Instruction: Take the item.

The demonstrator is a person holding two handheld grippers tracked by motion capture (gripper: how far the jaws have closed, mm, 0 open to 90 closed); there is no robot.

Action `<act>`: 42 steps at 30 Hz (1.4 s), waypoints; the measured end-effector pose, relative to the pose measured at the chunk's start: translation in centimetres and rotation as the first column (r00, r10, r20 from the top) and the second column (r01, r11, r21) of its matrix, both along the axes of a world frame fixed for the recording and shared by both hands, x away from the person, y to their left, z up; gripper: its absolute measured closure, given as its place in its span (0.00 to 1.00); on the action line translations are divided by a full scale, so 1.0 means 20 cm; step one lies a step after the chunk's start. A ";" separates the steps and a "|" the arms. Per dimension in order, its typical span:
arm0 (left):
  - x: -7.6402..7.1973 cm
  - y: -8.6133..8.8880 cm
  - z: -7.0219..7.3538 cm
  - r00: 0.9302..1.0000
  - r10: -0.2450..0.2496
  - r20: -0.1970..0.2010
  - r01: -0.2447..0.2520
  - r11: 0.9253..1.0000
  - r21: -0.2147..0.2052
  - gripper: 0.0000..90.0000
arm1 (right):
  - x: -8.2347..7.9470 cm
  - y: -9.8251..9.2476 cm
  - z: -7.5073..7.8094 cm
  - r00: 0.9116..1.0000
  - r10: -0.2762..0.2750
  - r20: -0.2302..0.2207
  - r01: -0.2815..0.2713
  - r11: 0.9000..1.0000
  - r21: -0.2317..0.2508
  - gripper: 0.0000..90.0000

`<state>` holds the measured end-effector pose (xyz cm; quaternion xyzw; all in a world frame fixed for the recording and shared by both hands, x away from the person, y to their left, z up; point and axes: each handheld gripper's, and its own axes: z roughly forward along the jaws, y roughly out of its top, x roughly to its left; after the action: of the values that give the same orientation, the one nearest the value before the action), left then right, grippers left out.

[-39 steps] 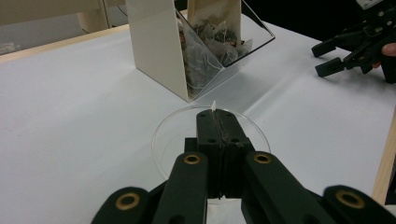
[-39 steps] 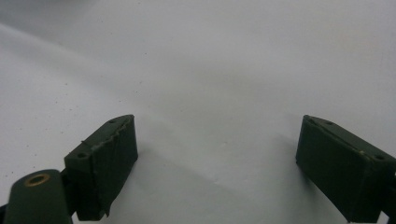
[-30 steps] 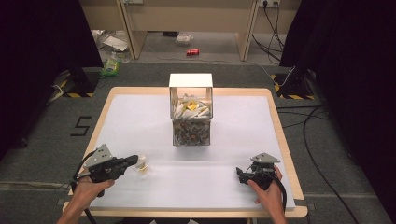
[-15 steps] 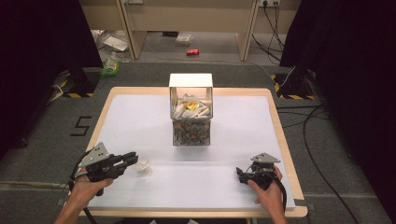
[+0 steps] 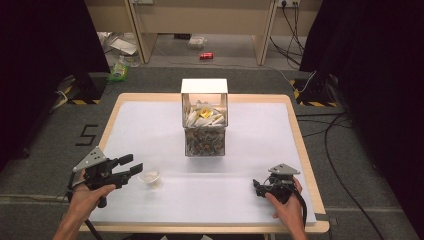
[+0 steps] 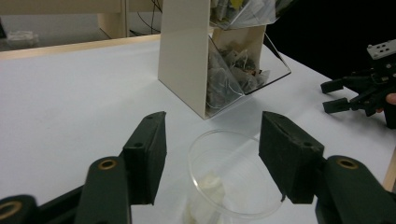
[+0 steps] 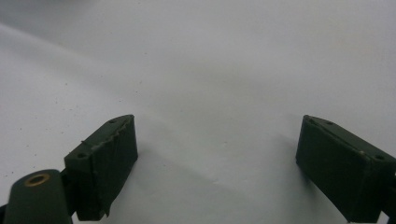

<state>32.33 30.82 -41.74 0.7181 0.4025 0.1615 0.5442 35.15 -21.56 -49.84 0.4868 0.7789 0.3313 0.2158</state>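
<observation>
from the high view: left gripper [image 5: 131, 165] low over the near left of the white table [image 5: 240, 210], jaws parted, pointing right at a small clear cup [image 5: 150, 178] standing just beyond the jaw tips. not yet touching it, as far as can be told. right gripper [image 5: 257, 187] resting near the front right edge, well apart from the cup, jaws spread with nothing between them. mid-table, a two-tier dispenser box [image 5: 204, 118] packed with tea bags, yellow ones up top, darker ones behind the clear lower front.

along the left gripper view: cup [image 6: 233, 179] upright between the two spread jaws but touching neither, rim facing up. something pale lying in the bottom, likely a tea bag, though too blurred to say for sure. dispenser box [image 6: 187, 51] behind the cup, its clear lower flap open toward the table. right gripper [image 6: 341, 95] off at the far right edge.

along the right gripper view: wide-open jaws over bare table [image 7: 210, 70], holding nothing.

judged from all this: cup seemingly loaded already, so the fetching from the dispenser looks done. still to do: closing on the cup wall, lifting without squeezing it out of shape, carrying it wherever it belongs. right gripper idle, possibly waiting to help.
</observation>
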 end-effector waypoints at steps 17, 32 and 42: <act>0.05 0.14 -0.10 0.992 0.118 -0.037 -0.116 0.992 0.038 0.38 | 0.00 0.00 0.00 1.000 0.001 0.000 -0.001 1.000 -0.001 0.15; 0.05 0.20 -0.27 0.977 0.181 -0.109 -0.164 0.975 0.147 0.20 | 0.00 0.00 0.00 1.000 0.001 0.001 -0.001 1.000 -0.002 0.15; 0.03 0.23 -0.36 0.969 0.200 -0.148 -0.172 0.968 0.181 0.18 | 0.00 0.00 0.00 1.000 0.001 0.000 -0.001 1.000 -0.001 0.15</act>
<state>32.92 35.48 -48.96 0.7311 0.4970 0.1850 0.4293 35.15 -21.56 -49.83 0.4864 0.7793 0.3308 0.2160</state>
